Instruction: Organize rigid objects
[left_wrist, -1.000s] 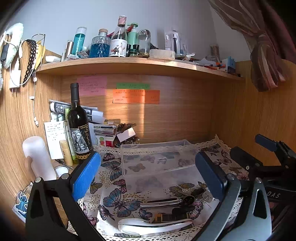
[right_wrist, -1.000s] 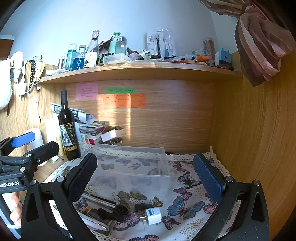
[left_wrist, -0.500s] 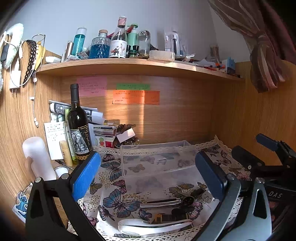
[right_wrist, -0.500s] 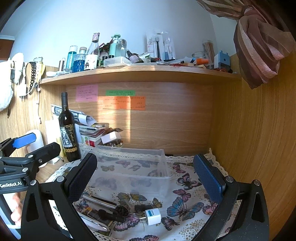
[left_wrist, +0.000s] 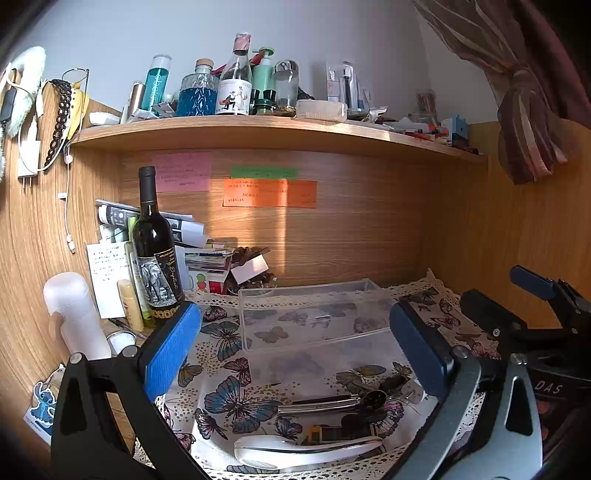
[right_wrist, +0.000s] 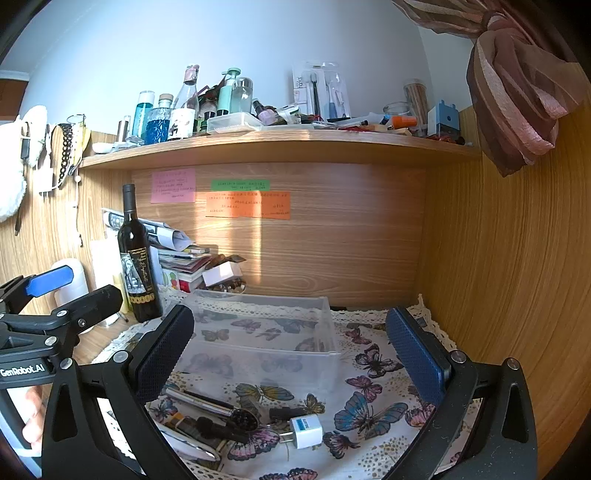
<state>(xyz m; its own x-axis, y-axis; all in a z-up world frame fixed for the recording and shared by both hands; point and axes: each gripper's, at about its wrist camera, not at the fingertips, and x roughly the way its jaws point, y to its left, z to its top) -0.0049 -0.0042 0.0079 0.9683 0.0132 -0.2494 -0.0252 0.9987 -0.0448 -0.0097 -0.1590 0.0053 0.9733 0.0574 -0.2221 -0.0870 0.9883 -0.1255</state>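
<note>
A clear plastic box (left_wrist: 314, 317) (right_wrist: 258, 332) stands empty on the butterfly cloth (left_wrist: 229, 391) (right_wrist: 369, 410). In front of it lie a metal strainer spoon (left_wrist: 332, 402) (right_wrist: 214, 406), a white spoon (left_wrist: 295, 448), a small dark flat item (left_wrist: 332, 430) and a white plug adapter (right_wrist: 304, 430). My left gripper (left_wrist: 295, 354) hovers open above these items, holding nothing. My right gripper (right_wrist: 290, 354) is open too, empty, above the box's front edge. Each gripper shows at the edge of the other's view.
A dark wine bottle (left_wrist: 157, 254) (right_wrist: 138, 258), a white cylinder (left_wrist: 74, 314), tubes and stacked papers crowd the left. Sticky notes (left_wrist: 269, 192) hang on the wooden back panel. A shelf (left_wrist: 258, 133) full of bottles runs overhead. A wooden side wall (right_wrist: 517, 277) closes the right.
Both grippers have hardly moved; the right one's view has drifted slightly lower. Nothing on the cloth has shifted.
</note>
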